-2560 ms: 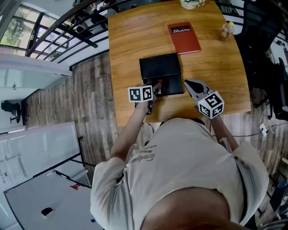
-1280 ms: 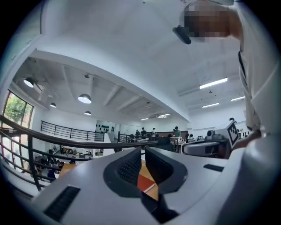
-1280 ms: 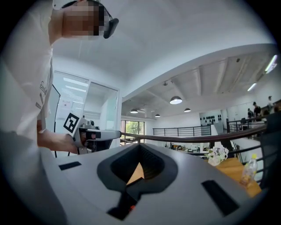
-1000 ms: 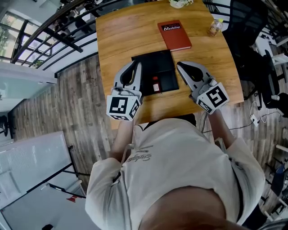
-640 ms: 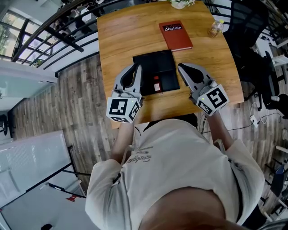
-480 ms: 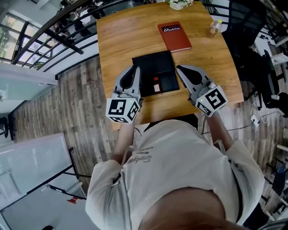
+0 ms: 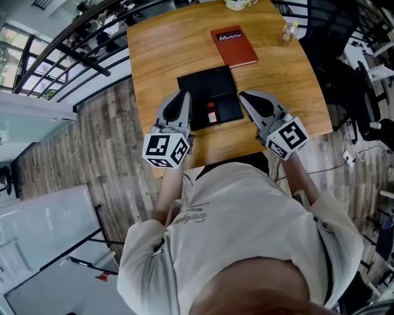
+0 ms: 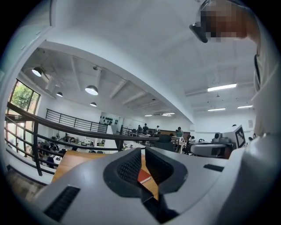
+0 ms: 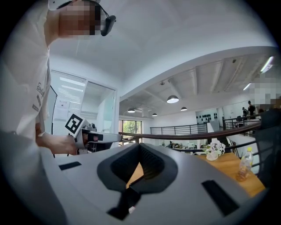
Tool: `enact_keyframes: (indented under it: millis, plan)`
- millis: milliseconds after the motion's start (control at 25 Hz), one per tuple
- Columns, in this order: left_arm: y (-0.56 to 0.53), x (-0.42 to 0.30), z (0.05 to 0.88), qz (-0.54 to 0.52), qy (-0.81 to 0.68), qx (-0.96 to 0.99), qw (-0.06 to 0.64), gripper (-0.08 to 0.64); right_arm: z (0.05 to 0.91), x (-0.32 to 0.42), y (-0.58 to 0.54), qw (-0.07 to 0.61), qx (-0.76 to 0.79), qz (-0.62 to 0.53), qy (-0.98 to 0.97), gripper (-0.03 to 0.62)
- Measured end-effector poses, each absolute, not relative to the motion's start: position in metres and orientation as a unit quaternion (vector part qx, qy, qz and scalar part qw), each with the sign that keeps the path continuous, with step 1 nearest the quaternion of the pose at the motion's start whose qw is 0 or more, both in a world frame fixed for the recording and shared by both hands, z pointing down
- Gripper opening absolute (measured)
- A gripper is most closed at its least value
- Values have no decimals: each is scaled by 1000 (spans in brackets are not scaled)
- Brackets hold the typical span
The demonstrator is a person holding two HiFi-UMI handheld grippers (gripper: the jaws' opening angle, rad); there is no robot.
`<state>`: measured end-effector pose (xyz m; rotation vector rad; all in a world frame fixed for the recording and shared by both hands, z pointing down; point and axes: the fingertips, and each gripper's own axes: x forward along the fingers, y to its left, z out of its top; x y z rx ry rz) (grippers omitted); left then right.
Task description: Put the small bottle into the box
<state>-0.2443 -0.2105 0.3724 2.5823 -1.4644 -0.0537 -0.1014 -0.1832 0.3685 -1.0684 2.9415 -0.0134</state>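
Observation:
The small bottle [image 7: 211, 114], clear with a red cap, lies inside the open black box [image 7: 200, 83] near its front wall, on the wooden table [image 7: 160, 55]. My left gripper [image 7: 184, 94] is held up just left of the box, jaws shut and empty. To the right of the box, my right gripper [image 7: 243, 96] is also raised, its jaws shut with nothing in them. Both grippers point away from me across the table. The left gripper view shows its jaw tips [image 8: 143, 151] together. The right gripper view shows the same [image 9: 139, 147].
A red book [image 7: 234, 46] lies beyond the box. A plastic drink bottle [image 7: 286, 34] stands at the table's far right corner, a white flower pot [image 7: 237, 3] at the far edge. Black chairs [image 7: 332, 43] and railings flank the table.
The left gripper, earlier low at the box's front by the bottle, has risen and drawn back to the left. The bottle stays in the box. Over the last second both grippers barely moved.

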Motion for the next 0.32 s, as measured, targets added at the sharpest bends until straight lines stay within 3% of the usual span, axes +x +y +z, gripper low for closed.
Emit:
enact_keyframes:
  millis: [320]
  plan:
    - [-207, -244, 375, -17, -482, 871, 97, 37, 371, -97, -181, 3, -350, -10, 937, -5]
